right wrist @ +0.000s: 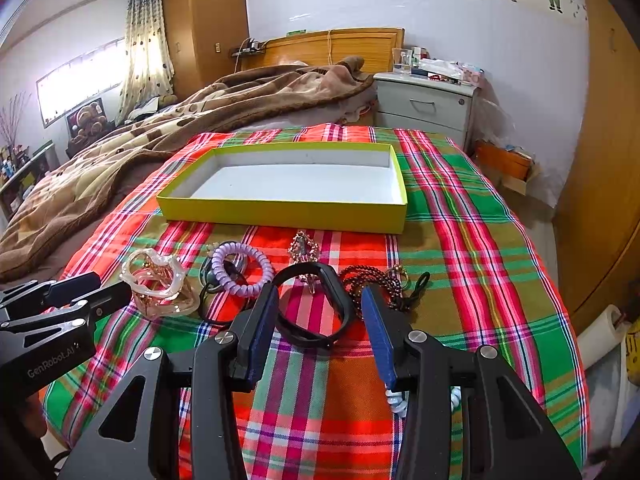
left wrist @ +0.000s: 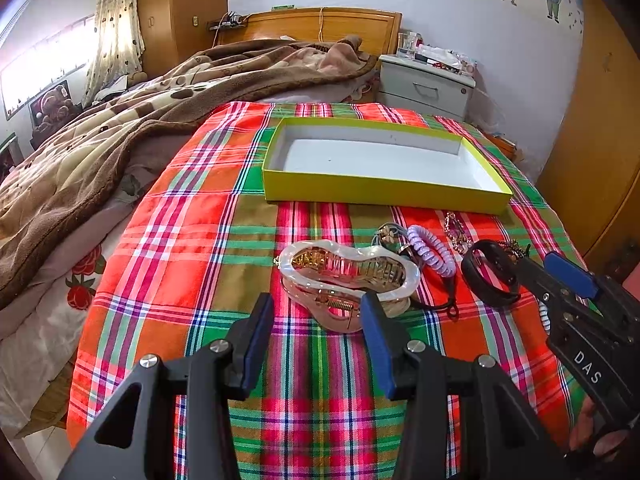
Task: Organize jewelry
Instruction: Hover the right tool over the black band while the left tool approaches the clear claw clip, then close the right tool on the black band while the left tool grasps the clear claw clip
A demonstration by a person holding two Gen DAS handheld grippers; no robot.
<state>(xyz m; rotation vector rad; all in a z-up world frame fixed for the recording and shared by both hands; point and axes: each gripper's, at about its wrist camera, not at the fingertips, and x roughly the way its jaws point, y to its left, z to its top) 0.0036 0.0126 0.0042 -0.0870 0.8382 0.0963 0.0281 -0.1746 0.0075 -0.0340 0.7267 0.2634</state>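
Hair clip (left wrist: 348,276) just ahead of open left claw (left wrist: 318,320); black band (right wrist: 316,304) btwn right claw (right wrist: 320,320).

Both grippers low, fwd-facing, jaws apart.

Left gripper (left wrist: 318,312): fingers spread wide, nothing betw pads. Right gripper (right wrist: 320,308): also spread, nothing gripped; in left wrist view it sits to the right, angled inward, w/ part of a hand (left wrist: 600,436) on its handle at lower right.
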